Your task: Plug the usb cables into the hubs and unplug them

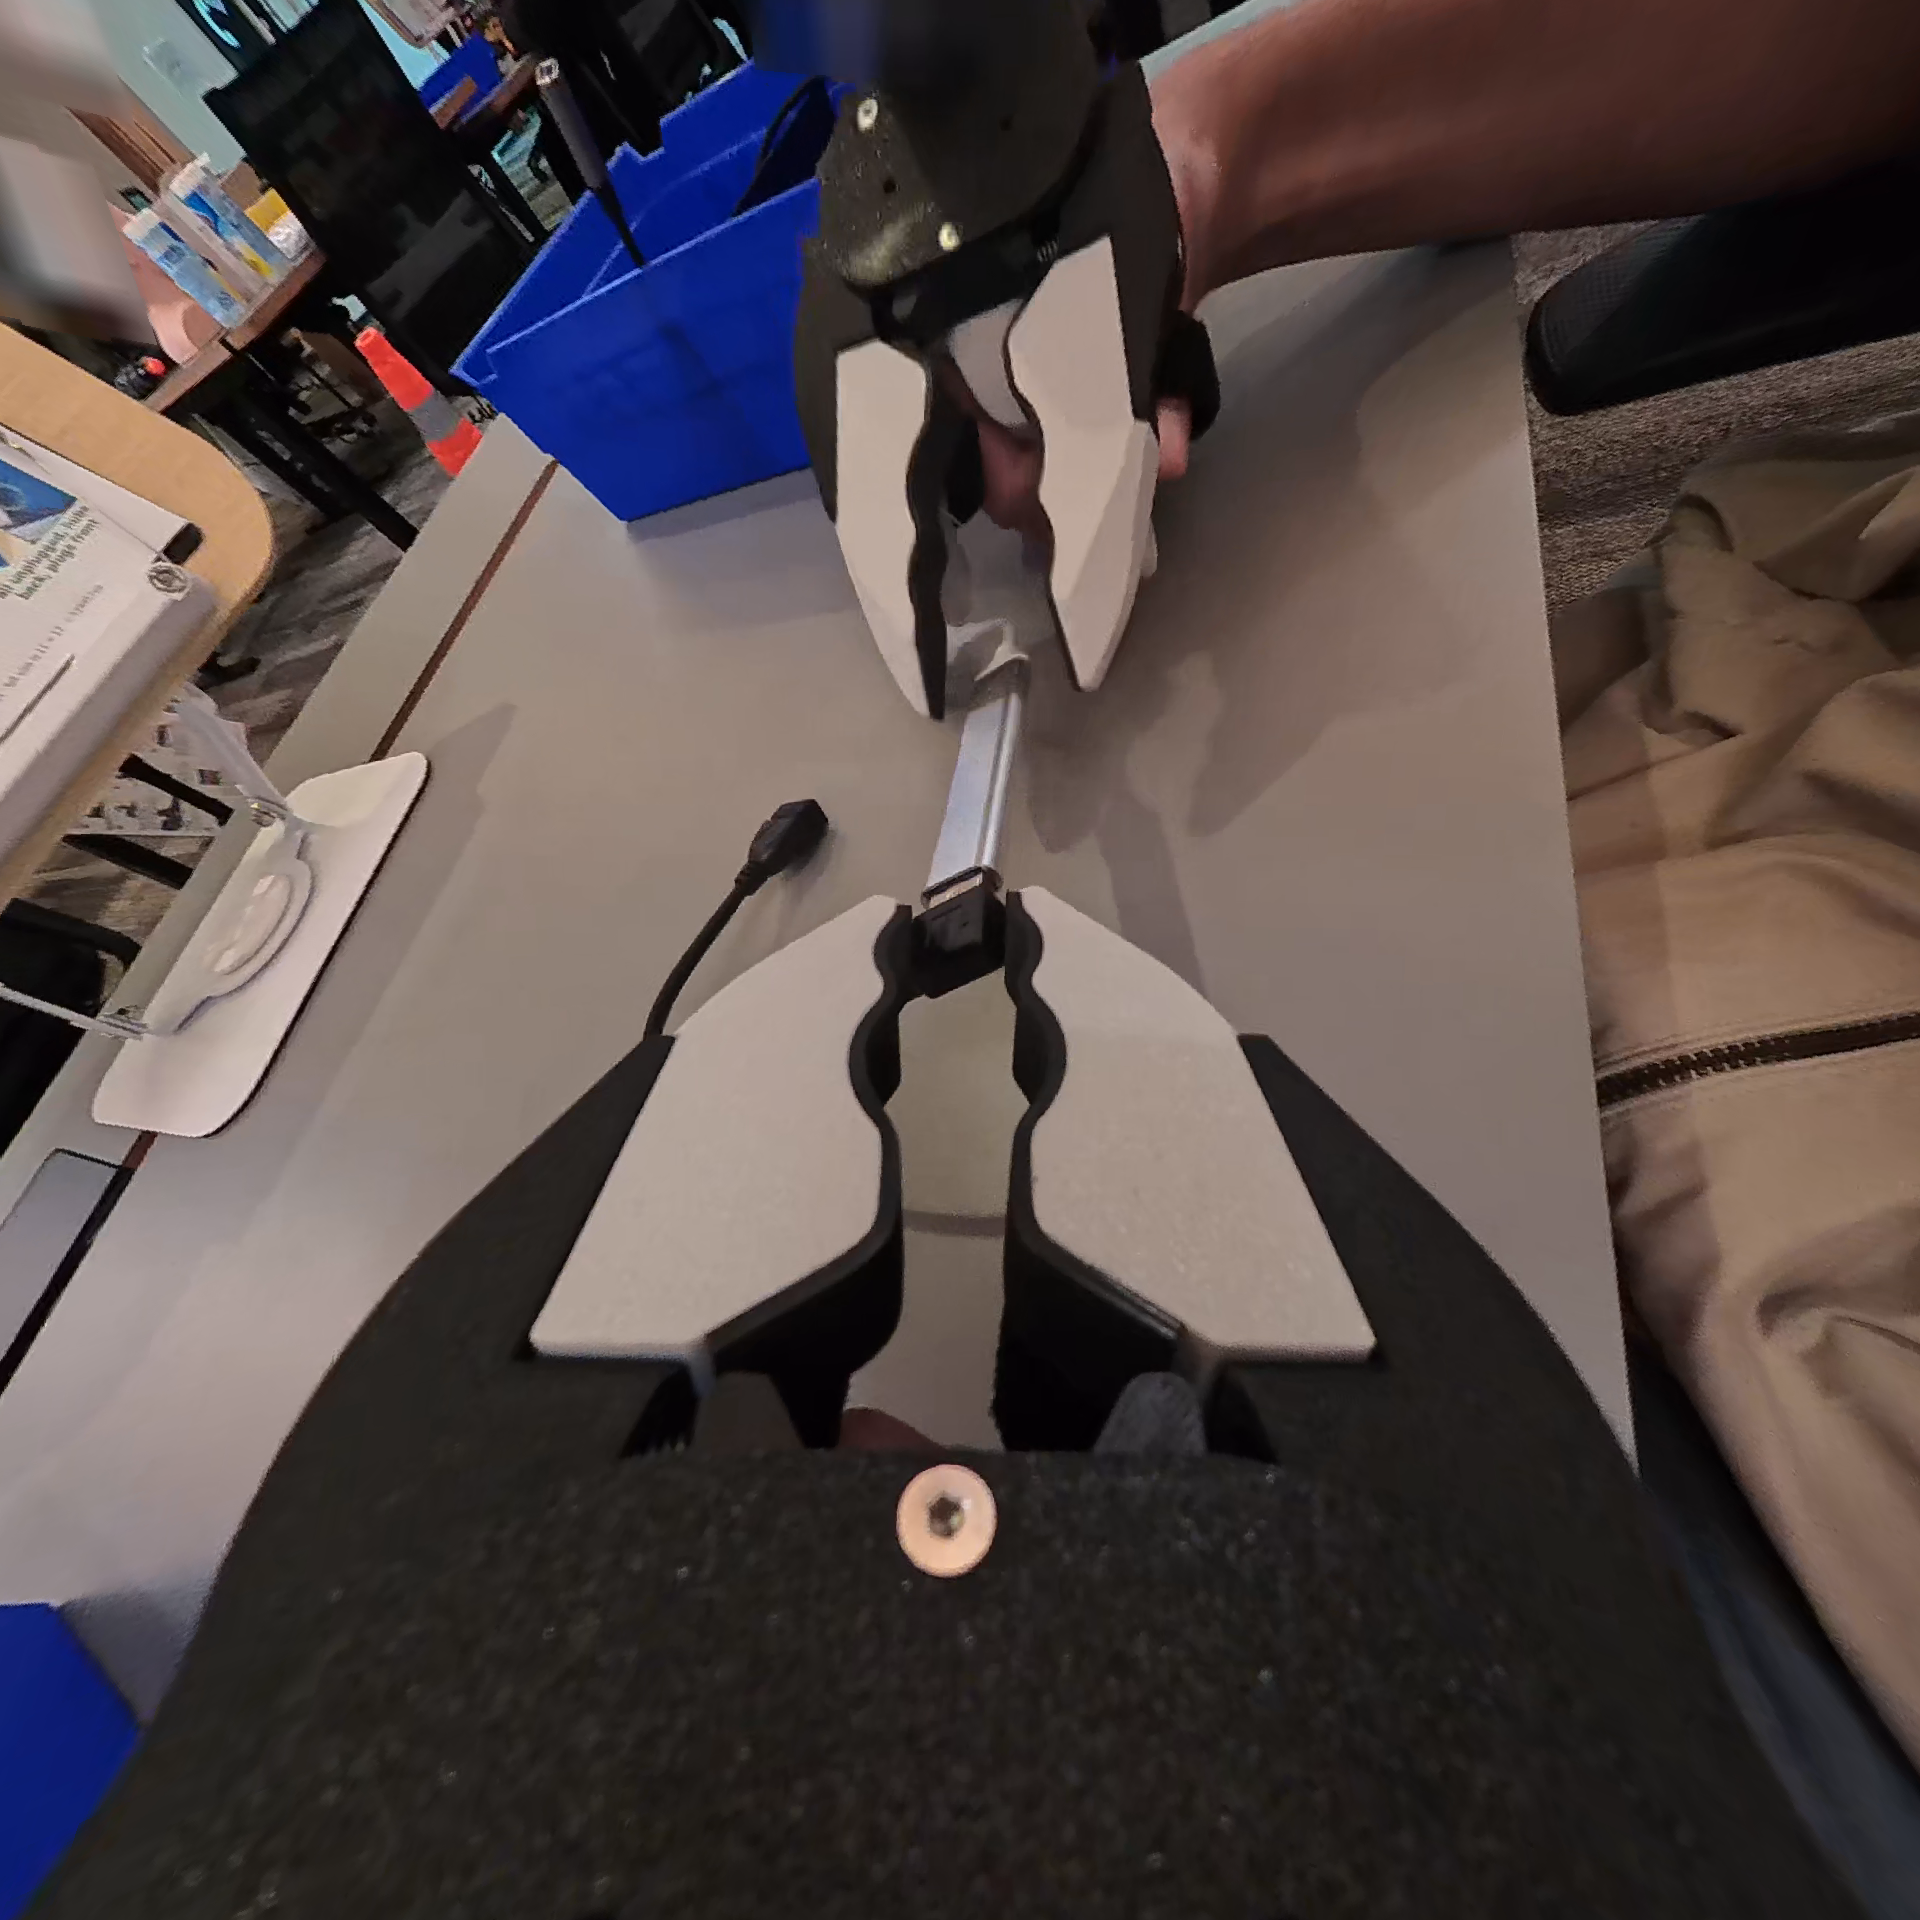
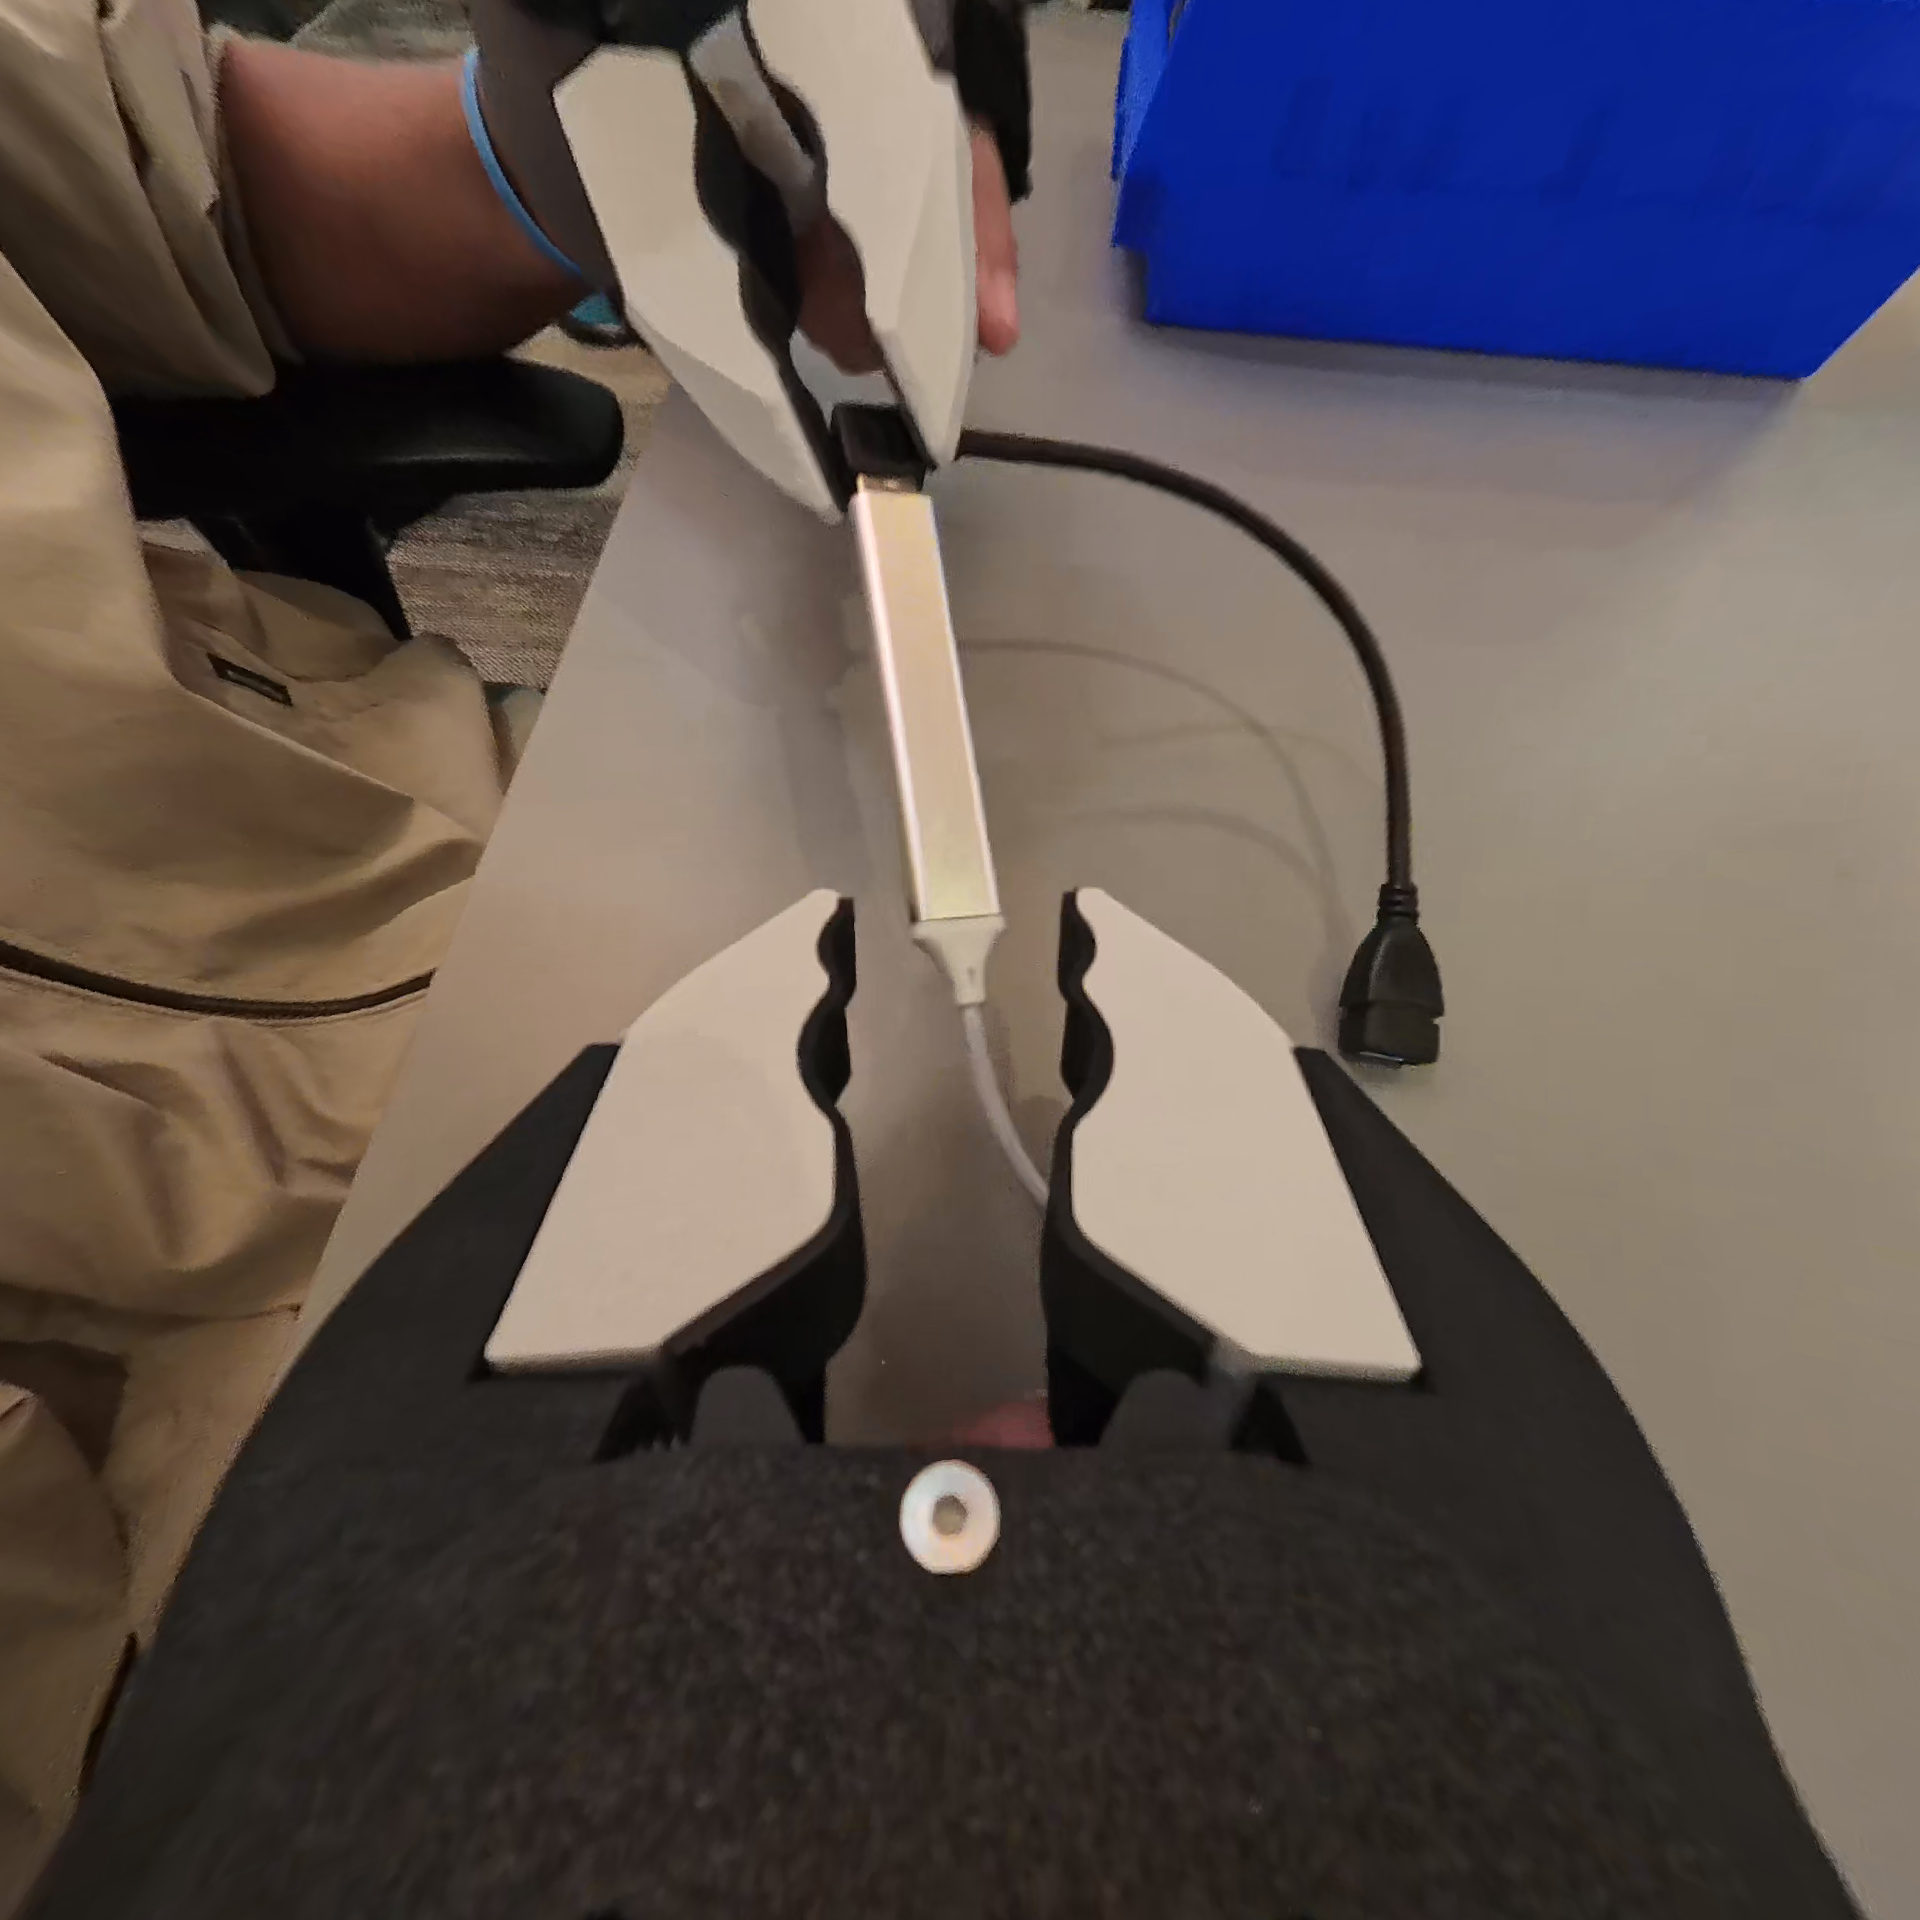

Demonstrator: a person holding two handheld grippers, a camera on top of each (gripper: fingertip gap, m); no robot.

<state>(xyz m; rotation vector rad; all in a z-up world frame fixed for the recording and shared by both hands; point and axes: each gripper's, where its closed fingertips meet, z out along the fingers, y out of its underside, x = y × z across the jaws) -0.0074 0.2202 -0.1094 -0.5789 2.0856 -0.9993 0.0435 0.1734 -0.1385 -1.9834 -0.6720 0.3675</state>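
Observation:
A slim silver hub (image 1: 977, 790) lies on the grey table (image 1: 675, 675), its white cable (image 2: 997, 1091) trailing toward my right gripper. My left gripper (image 1: 956, 920) is shut on the black USB plug (image 1: 954, 930) at the hub's end port, with a strip of the plug's metal still showing. The right wrist view shows the same grip (image 2: 883, 457) on the plug (image 2: 878, 442) at the far end of the hub (image 2: 925, 707). My right gripper (image 2: 956, 914) is open, its fingers on either side of the hub's cable end without touching; it also shows in the left wrist view (image 1: 1008, 691).
The black cable (image 2: 1340, 623) curves to a loose socket end (image 2: 1392, 997) on the table, also seen in the left wrist view (image 1: 795, 826). A blue bin (image 1: 665, 384) stands behind. A white pad (image 1: 260, 935) lies left. A beige jacket (image 1: 1745, 935) is past the table's edge. The left gripper's tips are roughly 8 centimetres from the right gripper's.

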